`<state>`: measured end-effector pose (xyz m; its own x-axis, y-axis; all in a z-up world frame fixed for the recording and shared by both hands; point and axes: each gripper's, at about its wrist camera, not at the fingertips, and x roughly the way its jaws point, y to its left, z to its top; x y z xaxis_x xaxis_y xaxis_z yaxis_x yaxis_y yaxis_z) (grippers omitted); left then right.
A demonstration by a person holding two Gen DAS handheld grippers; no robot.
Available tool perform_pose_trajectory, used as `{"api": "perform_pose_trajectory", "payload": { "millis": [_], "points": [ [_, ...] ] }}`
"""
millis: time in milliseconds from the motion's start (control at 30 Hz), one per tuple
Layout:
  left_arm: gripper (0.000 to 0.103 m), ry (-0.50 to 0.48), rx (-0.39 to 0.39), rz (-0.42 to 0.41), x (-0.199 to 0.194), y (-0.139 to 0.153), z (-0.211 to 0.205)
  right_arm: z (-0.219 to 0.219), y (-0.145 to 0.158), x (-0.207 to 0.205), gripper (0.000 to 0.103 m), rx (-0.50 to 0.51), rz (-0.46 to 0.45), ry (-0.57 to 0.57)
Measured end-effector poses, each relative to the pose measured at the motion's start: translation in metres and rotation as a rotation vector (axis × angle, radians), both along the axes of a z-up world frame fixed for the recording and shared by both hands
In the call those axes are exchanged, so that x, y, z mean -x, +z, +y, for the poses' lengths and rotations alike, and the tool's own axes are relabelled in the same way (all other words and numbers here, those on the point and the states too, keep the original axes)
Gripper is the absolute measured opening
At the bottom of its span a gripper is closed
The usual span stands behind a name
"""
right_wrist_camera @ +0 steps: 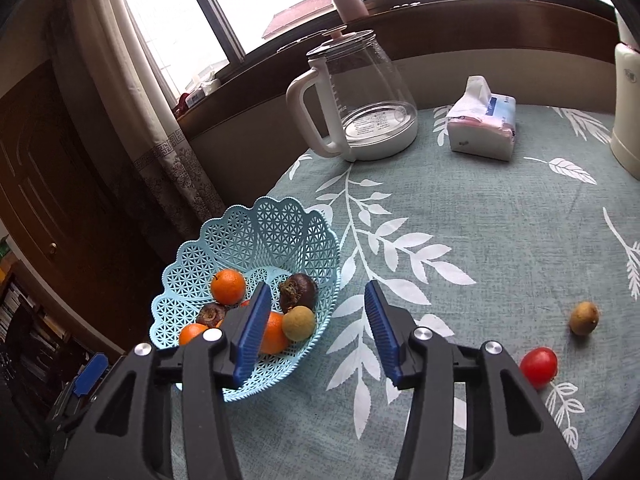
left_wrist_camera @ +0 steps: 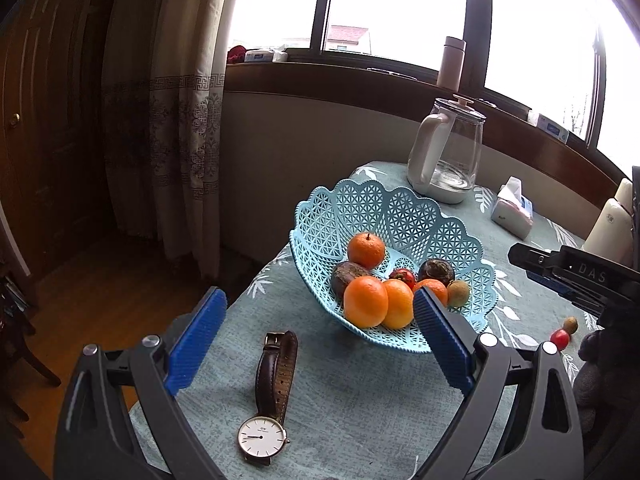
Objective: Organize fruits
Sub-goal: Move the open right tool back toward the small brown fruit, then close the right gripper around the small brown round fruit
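Note:
A light blue lattice basket [left_wrist_camera: 404, 208] [right_wrist_camera: 256, 228] holds several oranges [left_wrist_camera: 366, 250] [right_wrist_camera: 228, 286], two dark purple fruits [left_wrist_camera: 436, 272] [right_wrist_camera: 298, 292], a small red fruit [left_wrist_camera: 403, 277] and a tan round fruit [left_wrist_camera: 458, 293] [right_wrist_camera: 299, 323]. On the cloth to the right lie a red tomato [right_wrist_camera: 539, 367] [left_wrist_camera: 559, 339] and a small brown fruit [right_wrist_camera: 585, 318] [left_wrist_camera: 571, 324]. My left gripper [left_wrist_camera: 320, 338] is open over the near table, in front of the basket. My right gripper [right_wrist_camera: 316, 332] is open at the basket's right rim, holding nothing.
A brown-strap wristwatch [left_wrist_camera: 272, 396] lies between the left fingers. A glass kettle [right_wrist_camera: 356, 100] [left_wrist_camera: 446, 152], a tissue pack [right_wrist_camera: 482, 120] [left_wrist_camera: 514, 208] and a white bottle [right_wrist_camera: 628, 108] stand farther back. The table edge [left_wrist_camera: 248, 280] drops to the floor at left.

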<state>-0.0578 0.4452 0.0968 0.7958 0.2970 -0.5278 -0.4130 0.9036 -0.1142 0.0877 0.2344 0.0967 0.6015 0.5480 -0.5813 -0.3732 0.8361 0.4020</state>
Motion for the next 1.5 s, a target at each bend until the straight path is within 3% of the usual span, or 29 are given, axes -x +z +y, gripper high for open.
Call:
{"api": "perform_pose_trajectory", "payload": {
  "millis": [100,200,767,933,1300,1500],
  "points": [
    [0.096,-0.007,0.002,-0.005,0.001,0.001,-0.003,-0.011,-0.001,0.005,0.051,0.001,-0.004,-0.024],
    [0.098,-0.009,0.007,-0.007,0.002,0.002,-0.004,-0.025,-0.004,0.008,0.064,0.007,-0.012,-0.067],
    [0.099,-0.061,-0.007,-0.029,0.005,0.008,-0.024,-0.148,-0.003,0.002,0.068,-0.005,0.002,-0.336],
    [0.099,-0.078,-0.01,-0.024,0.004,0.007,-0.031,-0.177,-0.014,-0.008,0.068,-0.016,0.042,-0.408],
    [0.099,-0.086,-0.011,-0.019,0.004,0.005,-0.032,-0.163,-0.046,-0.023,0.067,0.084,0.091,-0.39],
    [0.099,-0.089,-0.01,-0.013,0.002,0.003,-0.033,-0.149,-0.062,-0.038,0.055,0.146,0.128,-0.368]
  ]
}}
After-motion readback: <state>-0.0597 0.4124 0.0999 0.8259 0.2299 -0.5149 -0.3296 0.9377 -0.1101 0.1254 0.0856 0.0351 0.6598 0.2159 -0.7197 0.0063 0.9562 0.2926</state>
